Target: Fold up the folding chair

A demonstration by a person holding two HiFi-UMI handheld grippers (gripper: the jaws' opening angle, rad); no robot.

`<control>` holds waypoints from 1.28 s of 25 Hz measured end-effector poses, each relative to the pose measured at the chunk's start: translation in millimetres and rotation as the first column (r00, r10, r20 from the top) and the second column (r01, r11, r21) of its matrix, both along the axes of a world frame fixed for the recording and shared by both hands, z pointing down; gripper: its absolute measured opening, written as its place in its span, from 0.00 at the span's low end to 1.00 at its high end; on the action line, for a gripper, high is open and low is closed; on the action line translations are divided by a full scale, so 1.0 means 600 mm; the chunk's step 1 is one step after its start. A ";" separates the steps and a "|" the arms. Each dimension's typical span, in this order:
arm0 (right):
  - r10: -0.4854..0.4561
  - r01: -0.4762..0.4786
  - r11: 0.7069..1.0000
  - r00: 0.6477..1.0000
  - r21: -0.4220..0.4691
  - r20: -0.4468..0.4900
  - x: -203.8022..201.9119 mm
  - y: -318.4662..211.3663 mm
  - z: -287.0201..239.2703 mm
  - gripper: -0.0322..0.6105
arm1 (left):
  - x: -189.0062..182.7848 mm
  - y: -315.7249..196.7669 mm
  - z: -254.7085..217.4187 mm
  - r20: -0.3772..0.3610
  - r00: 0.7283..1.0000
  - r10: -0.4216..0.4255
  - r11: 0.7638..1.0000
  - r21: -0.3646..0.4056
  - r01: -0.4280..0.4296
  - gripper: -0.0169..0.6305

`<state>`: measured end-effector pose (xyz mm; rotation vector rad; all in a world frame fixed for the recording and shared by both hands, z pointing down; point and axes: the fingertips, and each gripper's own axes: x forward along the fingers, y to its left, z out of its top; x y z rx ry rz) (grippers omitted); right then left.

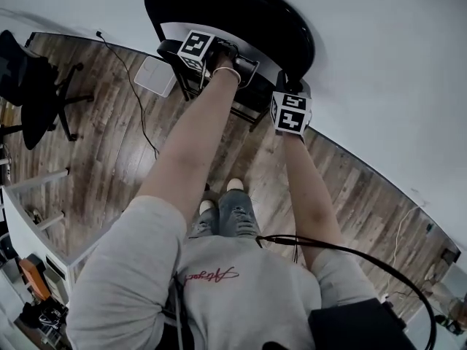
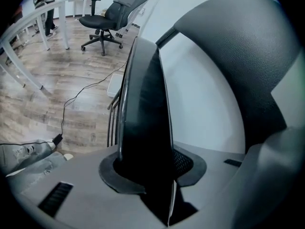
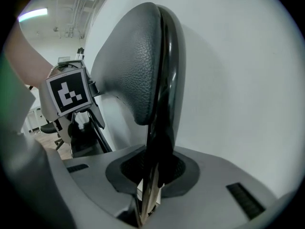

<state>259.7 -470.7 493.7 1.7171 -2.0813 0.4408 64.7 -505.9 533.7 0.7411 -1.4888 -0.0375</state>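
A black folding chair (image 1: 226, 17) stands against the white wall, its padded backrest (image 3: 136, 66) upright. In the head view my left gripper (image 1: 208, 55) is at the seat and my right gripper (image 1: 292, 93) is at the backrest's right edge. The left gripper view shows the seat (image 2: 143, 109) edge-on, a thin black panel with a metal rim, and the left gripper (image 2: 152, 173) is shut on it. In the right gripper view the right gripper (image 3: 153, 175) is shut on the backrest's rim. The left gripper's marker cube (image 3: 69, 92) shows beside the backrest.
A black office chair (image 1: 33, 86) stands on the wood floor at the left. A flat white box (image 1: 155, 75) and a black cable (image 1: 135, 100) lie near the folding chair's legs. A white desk frame (image 2: 28, 37) runs along the left. The person's feet (image 1: 219, 195) are just behind the chair.
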 end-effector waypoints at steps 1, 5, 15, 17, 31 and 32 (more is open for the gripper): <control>-0.003 0.003 1.000 1.000 0.010 0.000 -0.001 0.001 -0.001 0.14 | 0.001 -0.001 -0.001 0.002 1.000 0.018 1.000 0.009 -0.018 0.25; -0.003 0.003 1.000 1.000 0.023 0.015 0.003 0.007 -0.002 0.14 | 0.013 0.002 -0.012 -0.052 0.992 0.114 0.986 0.129 -0.107 0.33; 0.073 -0.072 0.991 0.997 0.110 -0.013 0.034 0.068 -0.016 0.31 | -0.046 0.007 -0.075 -0.258 0.922 0.290 0.766 0.639 -0.063 0.47; 0.100 -0.099 0.988 0.995 0.119 -0.001 0.043 0.094 -0.020 0.31 | -0.072 0.015 -0.100 -0.255 0.915 0.311 0.681 0.732 -0.028 0.47; -0.114 0.003 0.881 0.972 0.473 0.207 -0.125 0.403 -0.349 0.10 | -0.116 0.427 -0.344 -0.074 0.804 0.591 0.177 0.983 -0.040 0.05; -0.126 0.012 0.873 0.972 0.488 0.200 -0.142 0.438 -0.370 0.09 | -0.121 0.459 -0.373 0.052 0.808 0.587 0.119 0.982 -0.150 0.05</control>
